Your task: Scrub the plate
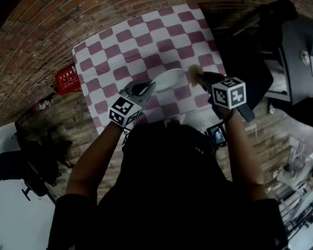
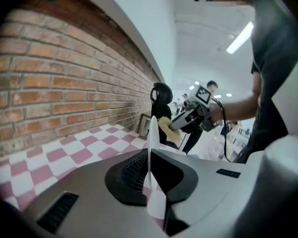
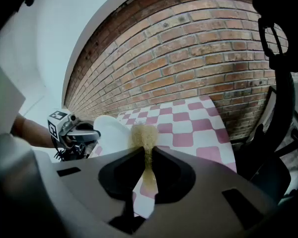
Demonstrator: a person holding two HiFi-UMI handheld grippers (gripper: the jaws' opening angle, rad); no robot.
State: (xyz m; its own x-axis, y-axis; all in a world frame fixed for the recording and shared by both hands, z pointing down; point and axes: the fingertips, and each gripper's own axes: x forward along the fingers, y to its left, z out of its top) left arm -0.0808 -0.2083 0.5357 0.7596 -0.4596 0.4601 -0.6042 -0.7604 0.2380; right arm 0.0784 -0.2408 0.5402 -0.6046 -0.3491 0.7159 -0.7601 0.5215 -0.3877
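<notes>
In the head view, a maroon-and-white checked tablecloth (image 1: 146, 40) covers a table set against a rough brick wall (image 1: 52, 30). A smooth, round white plate (image 1: 169, 79) is tilted over the cloth between the two grippers. A red object with white print (image 1: 68, 79) sits off the table's left edge, dark furniture (image 1: 297, 56) crowds the right, and the person's dark torso hides the near edge. The left gripper (image 1: 147, 86) meets the plate's left rim. The right gripper (image 1: 201, 78) brings a yellowish scrubbing pad (image 1: 193, 73) to its right rim. In the left gripper view the plate (image 2: 152, 130) shows edge-on as a thin white blade, upright between the grey jaws, which are clamped on its rim. Beyond it the right gripper (image 2: 177, 125) holds the pad (image 2: 167, 128) by the plate's far edge. In the right gripper view the pad (image 3: 144, 135) is coarse and fibrous, pinched flat between tightly closed jaws and fanning out past them. The plate's glossy face (image 3: 111, 133) lies just left of it. Whether they touch is unclear.
</notes>
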